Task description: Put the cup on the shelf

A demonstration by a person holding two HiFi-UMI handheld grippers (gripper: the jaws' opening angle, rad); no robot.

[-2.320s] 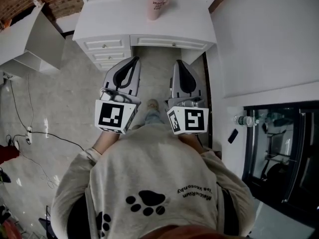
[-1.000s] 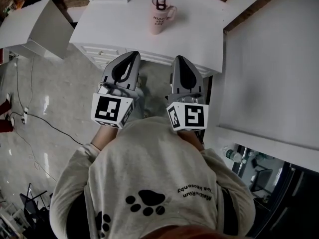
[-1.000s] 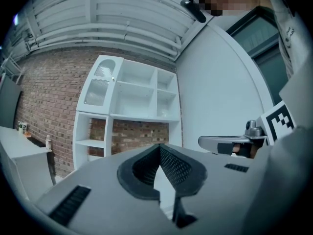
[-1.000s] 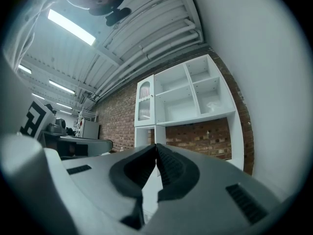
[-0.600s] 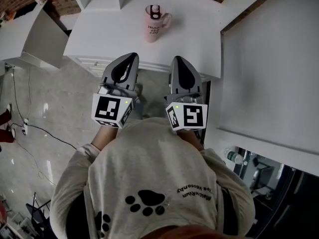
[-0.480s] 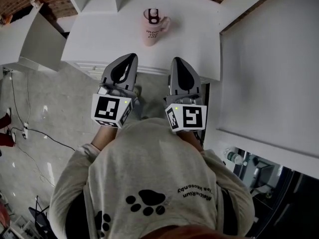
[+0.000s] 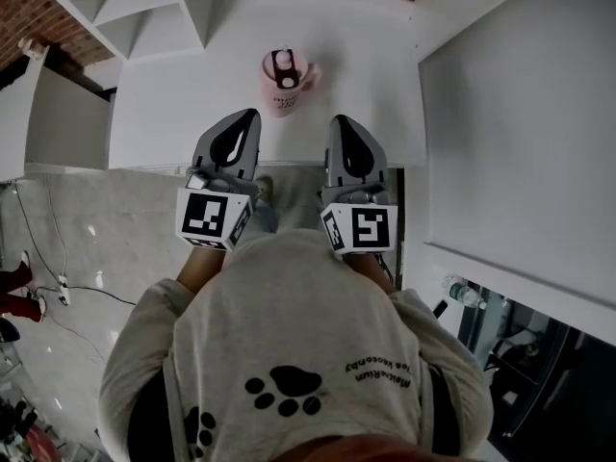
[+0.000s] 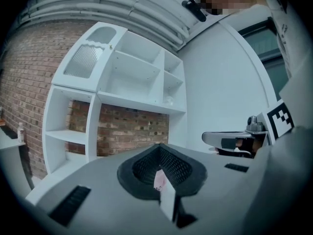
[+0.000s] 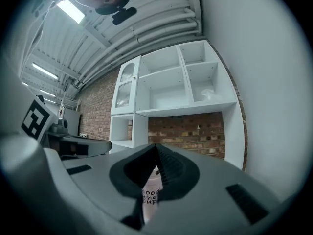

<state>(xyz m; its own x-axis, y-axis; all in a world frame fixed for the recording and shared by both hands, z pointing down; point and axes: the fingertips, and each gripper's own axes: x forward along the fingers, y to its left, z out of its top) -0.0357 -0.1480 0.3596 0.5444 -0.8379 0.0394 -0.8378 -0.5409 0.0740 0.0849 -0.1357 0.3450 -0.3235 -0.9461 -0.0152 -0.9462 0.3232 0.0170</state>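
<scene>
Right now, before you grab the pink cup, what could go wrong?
1. The left gripper and the right gripper are both shut. Reaching like that could knock the pink cup over on the white desk instead of gripping it.
2. The cup's handle sticks out to one side, so a squeeze there may twist it.
3. The white shelf is split into compartments, so the cup might bump a divider going in.
</scene>
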